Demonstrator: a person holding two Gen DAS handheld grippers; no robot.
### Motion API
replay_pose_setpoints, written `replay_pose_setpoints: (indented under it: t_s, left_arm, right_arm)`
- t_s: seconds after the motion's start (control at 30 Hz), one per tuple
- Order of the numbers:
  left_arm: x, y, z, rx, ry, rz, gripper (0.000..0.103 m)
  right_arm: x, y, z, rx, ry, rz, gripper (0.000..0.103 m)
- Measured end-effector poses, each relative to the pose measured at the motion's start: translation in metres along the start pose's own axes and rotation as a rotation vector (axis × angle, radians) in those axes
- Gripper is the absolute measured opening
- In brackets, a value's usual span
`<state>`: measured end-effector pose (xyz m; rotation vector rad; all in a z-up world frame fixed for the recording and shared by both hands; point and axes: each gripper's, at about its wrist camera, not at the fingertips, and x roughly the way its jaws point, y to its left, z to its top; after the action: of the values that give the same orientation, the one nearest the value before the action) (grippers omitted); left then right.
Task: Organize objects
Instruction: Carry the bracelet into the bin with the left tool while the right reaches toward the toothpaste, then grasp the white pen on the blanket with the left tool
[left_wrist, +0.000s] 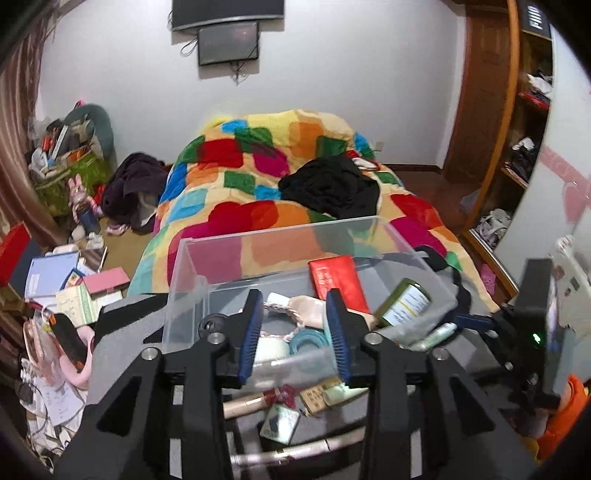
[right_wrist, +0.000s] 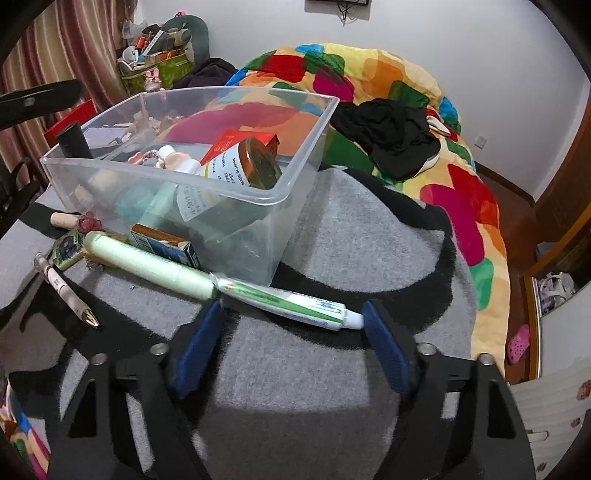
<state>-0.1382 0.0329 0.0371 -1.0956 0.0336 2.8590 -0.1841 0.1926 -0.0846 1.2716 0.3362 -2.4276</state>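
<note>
The right gripper (right_wrist: 291, 317) hangs with jaws spread around a toothpaste tube (right_wrist: 291, 297) on the grey mat (right_wrist: 332, 240), likely needing to close and lift next, while the left gripper (left_wrist: 293, 332), jaws apart and empty, hovers over the clear bin (right_wrist: 303, 147) beyond.

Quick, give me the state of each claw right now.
Left claw: open, holding nothing, above the clear bin.
Right claw: open, holding nothing, fingers either side of the toothpaste tube on the mat.
</note>
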Motion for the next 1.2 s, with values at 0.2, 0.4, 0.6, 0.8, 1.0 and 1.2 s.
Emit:
replay_pose_setpoints:
  t_s: [0.2, 0.4, 0.6, 0.8, 1.0, 1.2]
  left_arm:
    - [-0.018, -0.008, -0.019, 0.067, 0.016, -0.06, 0.053]
    - [-0.007, -0.004, -0.053, 0.112, 0.121, -0.092, 0.056]
    - [0.013, 0.001, -0.083, 0.137, 0.233, -0.137, 0.056]
    - [0.027, 0.015, -0.099, 0.113, 0.285, -0.142, 0.061]
    - [0.03, 0.023, -0.103, 0.091, 0.303, -0.207, 0.065]
    - [0.022, 0.016, -0.109, 0.111, 0.301, -0.213, 0.056]
  right_arm:
    - [-0.002, -0.006, -0.001, 0.015, -0.005, -0.017, 0.034]
    - [-0.013, -0.005, -0.012, 0.007, -0.018, 0.001, 0.013]
    - [-0.03, 0.003, -0.025, -0.002, -0.038, 0.071, 0.011]
    - [-0.051, 0.015, -0.028, -0.055, -0.09, 0.105, 0.012]
    - [-0.038, 0.012, -0.017, -0.084, -0.078, 0.073, 0.056]
    - [-0.006, 0.006, 0.0, -0.133, -0.012, 0.038, 0.056]
